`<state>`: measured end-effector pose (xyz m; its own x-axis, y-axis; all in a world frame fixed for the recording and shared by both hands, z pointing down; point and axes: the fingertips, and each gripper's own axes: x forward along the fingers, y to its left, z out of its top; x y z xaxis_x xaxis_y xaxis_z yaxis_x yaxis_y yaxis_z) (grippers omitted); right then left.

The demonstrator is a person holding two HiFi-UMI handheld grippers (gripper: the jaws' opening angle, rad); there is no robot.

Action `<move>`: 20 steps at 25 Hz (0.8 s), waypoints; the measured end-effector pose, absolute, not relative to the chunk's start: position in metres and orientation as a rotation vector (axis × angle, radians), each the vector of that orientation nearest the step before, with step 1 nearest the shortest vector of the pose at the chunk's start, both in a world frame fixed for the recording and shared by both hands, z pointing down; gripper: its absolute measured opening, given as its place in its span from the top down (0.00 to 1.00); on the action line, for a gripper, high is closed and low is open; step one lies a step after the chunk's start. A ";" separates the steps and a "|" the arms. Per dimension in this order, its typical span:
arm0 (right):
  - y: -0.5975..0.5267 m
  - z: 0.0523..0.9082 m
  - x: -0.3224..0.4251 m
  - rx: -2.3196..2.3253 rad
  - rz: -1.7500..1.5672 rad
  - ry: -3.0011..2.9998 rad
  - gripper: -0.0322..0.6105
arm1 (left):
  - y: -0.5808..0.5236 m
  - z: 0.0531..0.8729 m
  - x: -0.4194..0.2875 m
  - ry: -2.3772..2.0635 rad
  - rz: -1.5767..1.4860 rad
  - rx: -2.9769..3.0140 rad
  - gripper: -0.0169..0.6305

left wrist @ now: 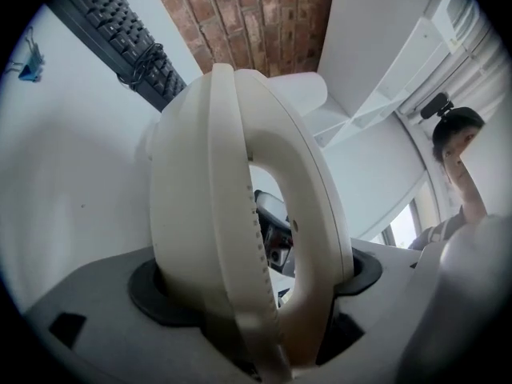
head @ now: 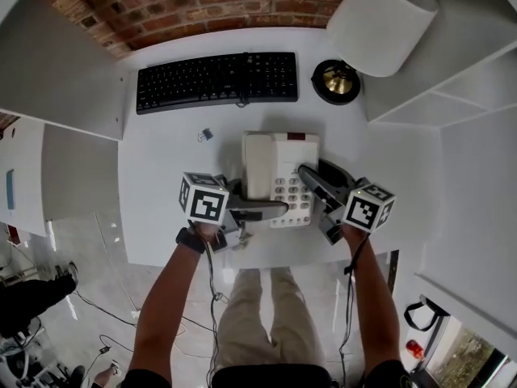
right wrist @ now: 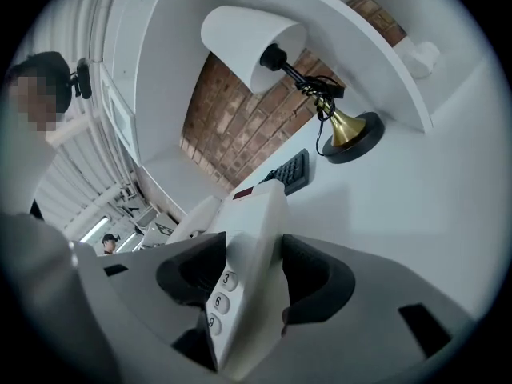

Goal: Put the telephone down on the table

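White worktop (head: 161, 184) fills my head view, with a brick wall behind it and white shelving on both sides. At the back I see a black keyboard (head: 216, 81) and, to its right, a lamp (head: 380, 10) with a white shade on a brass-and-black foot. A small binder clip (head: 205, 134) lies alone between the keyboard and the worktop's near edge.

The cream telephone (head: 279, 164) sits mid-worktop, just in front of the keyboard, and both my tools are on it. I cannot tell whether it rests on the surface or hangs just above it.

My left tool (head: 273, 209) comes in from the left. In its own view the jaws are clamped on the curved handset (left wrist: 240, 214), which stands up between the dark pads.

My right tool (head: 319, 180) reaches in from the right. Its jaws are closed on the telephone's right edge, with the 3, 6 and 9 keys showing between them.
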<state>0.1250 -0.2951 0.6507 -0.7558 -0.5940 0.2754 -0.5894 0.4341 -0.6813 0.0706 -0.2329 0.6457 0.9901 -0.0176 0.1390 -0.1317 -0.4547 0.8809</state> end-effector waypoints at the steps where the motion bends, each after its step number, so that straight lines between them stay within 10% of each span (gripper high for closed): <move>1: -0.296 0.651 0.125 -1.096 -1.259 2.656 0.62 | -0.233 0.647 0.071 -0.112 0.147 2.043 0.25; 20: -0.294 0.661 0.136 -1.342 -1.179 2.663 0.65 | -0.237 0.670 0.079 -0.315 0.318 2.003 0.23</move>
